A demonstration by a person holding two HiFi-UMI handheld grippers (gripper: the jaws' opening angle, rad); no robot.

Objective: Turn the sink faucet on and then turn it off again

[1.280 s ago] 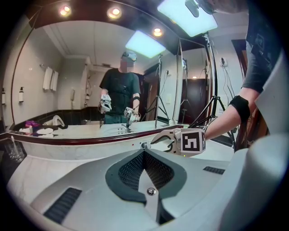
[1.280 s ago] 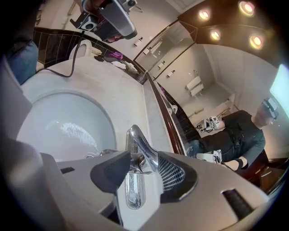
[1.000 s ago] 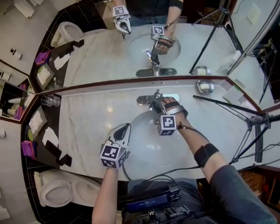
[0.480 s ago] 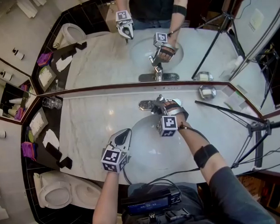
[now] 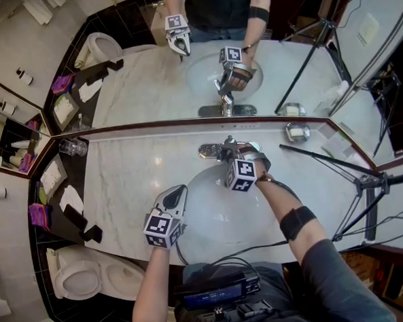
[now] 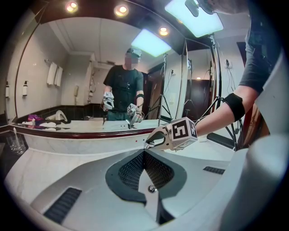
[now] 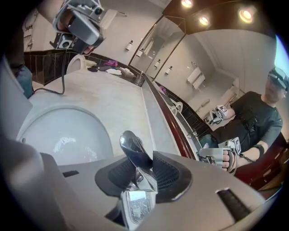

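My right gripper has just closed in and now clamps the faucet lever behind the basin; my left gripper is clenched empty over the counter. No water shows running, so I judge turn-on barely begun, turn-off outstanding

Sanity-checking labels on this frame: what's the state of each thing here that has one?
right gripper: jaws have just been closing, now shut on the faucet handle
left gripper: jaws shut, holding nothing
faucet: no running water seen, but the spout is hidden, so on or off can't be told
toilet: lid up
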